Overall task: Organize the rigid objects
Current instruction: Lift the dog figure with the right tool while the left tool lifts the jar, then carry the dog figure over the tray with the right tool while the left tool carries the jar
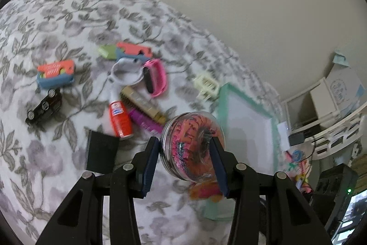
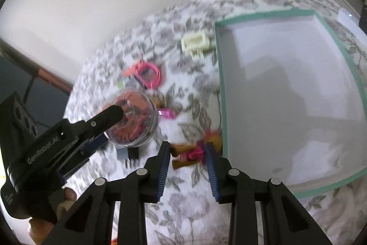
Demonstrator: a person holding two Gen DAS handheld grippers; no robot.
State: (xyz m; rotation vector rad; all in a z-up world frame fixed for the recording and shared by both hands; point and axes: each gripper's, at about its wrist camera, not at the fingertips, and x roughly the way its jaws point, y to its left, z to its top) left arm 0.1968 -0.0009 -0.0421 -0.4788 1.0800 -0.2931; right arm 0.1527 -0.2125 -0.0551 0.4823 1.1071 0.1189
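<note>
My left gripper [image 1: 185,148] is shut on a clear round jar [image 1: 191,145] full of pink and orange hair bands and holds it above the floral bedspread. The jar also shows in the right wrist view [image 2: 135,116], in the left gripper's fingers [image 2: 110,116]. My right gripper [image 2: 187,153] is open, its jaws on either side of a small doll [image 2: 192,153] with orange and pink parts that lies beside the box. A white box with a mint-green rim [image 2: 221,95] lies to the right; its rim also shows in the left wrist view [image 1: 223,93].
On the bedspread lie an orange glue bottle [image 1: 120,118], a black toy car [image 1: 44,106], a pink watch [image 1: 156,77], a cream hair claw [image 1: 206,86], an orange-blue toy [image 1: 56,76], a black block [image 1: 101,150] and a brush [image 1: 142,102]. Shelves [image 1: 332,130] stand right.
</note>
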